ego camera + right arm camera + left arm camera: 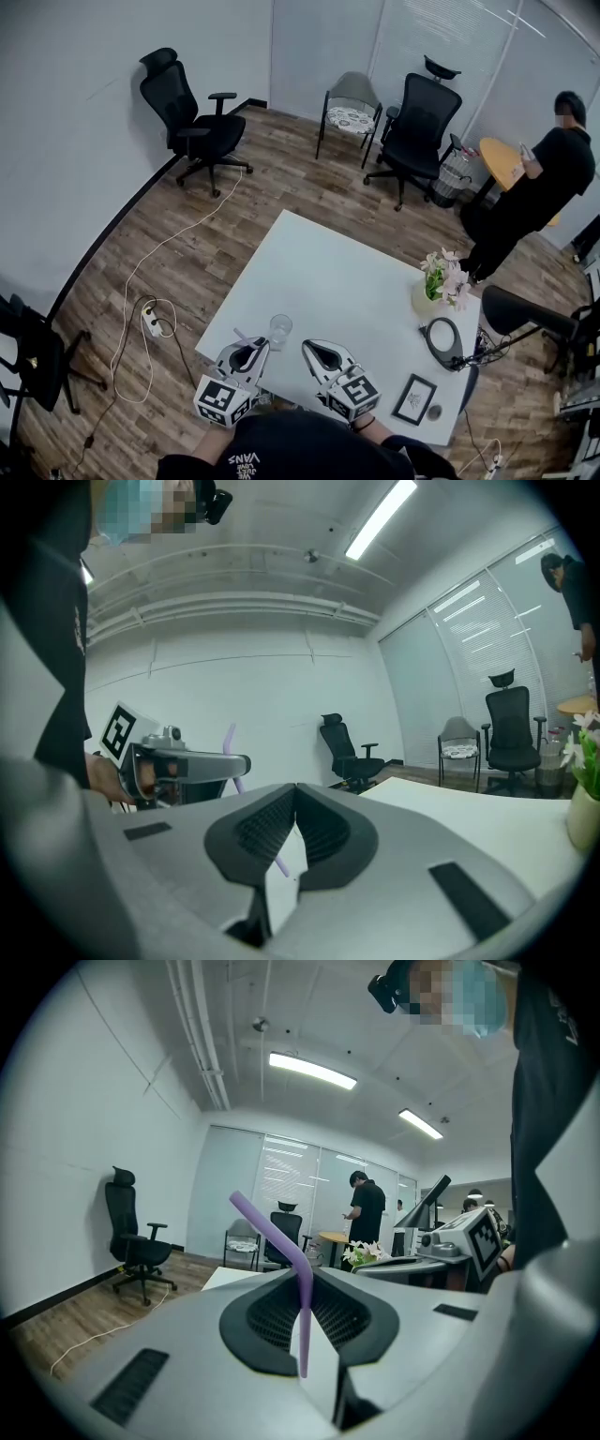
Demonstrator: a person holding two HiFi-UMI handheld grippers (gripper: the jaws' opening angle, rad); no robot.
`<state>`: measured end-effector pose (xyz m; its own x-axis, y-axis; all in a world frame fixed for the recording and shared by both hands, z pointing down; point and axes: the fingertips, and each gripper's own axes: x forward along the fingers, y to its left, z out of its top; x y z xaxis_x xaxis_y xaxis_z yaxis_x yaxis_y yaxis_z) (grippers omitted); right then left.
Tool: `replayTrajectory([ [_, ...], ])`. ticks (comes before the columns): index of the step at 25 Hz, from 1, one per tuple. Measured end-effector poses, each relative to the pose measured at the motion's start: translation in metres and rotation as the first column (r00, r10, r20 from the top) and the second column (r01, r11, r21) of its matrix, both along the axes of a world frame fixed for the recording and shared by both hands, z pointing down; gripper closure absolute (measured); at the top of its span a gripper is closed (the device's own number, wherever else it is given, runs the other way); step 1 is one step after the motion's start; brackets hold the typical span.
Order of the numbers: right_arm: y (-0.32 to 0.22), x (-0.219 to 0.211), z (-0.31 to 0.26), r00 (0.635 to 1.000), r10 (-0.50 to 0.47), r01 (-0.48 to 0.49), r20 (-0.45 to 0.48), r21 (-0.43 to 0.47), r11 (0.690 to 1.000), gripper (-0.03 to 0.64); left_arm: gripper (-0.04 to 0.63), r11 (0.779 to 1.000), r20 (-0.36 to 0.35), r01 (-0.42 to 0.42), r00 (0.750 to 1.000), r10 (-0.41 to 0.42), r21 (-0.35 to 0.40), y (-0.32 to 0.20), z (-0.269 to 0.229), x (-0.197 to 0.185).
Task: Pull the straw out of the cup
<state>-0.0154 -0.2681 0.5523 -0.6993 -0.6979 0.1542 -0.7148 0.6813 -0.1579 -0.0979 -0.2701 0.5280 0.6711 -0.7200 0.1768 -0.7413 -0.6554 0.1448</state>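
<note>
**Two claws at the table (319, 272) edge; straw (302, 1321) clear of the cup (279, 328)**

**Head view.** Both claws hang low over the near edge of the table, side by side. The clear cup stands upright just beyond them, nearer the left claw (246, 354), and neither claw touches it. The right claw (324, 354) sits apart from the cup and appears to play no part in steadying it. The straw is too thin here to place with confidence, and whether the cup is empty cannot be confirmed from this angle.

**Left gripper view.** The left claw is clamped on the purple straw below its bend. The stem runs upright and the short upper end leans away to the left. Gripping the straight stem suits a straight upward pull. No cup appears around the straw, which the head view could not settle.

**Right gripper view.** The right claw (295, 794) has its jaws together at the tips with nothing held. Through the gap below the tips, the straw's lower end hangs free in the air under the left claw, with no cup beneath it. Only this view shows that. In my judgement the extraction is effectively complete.
</note>
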Motion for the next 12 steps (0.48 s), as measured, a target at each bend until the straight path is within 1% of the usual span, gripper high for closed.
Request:
replayTrajectory([
  [6,0.0,-0.001,0.001,1.0,0.01,-0.01,-0.006,-0.001,1.0,0.6,0.558,1.0,-0.014,-0.001,1.0,0.001,-0.021,0.002,0.012,-0.001],
  [12,-0.001,-0.005,-0.002,1.0,0.012,-0.012,-0.004,0.004,1.0,0.6,0.558,1.0,0.004,-0.008,1.0,0.008,-0.024,0.002,0.021,-0.002],
])
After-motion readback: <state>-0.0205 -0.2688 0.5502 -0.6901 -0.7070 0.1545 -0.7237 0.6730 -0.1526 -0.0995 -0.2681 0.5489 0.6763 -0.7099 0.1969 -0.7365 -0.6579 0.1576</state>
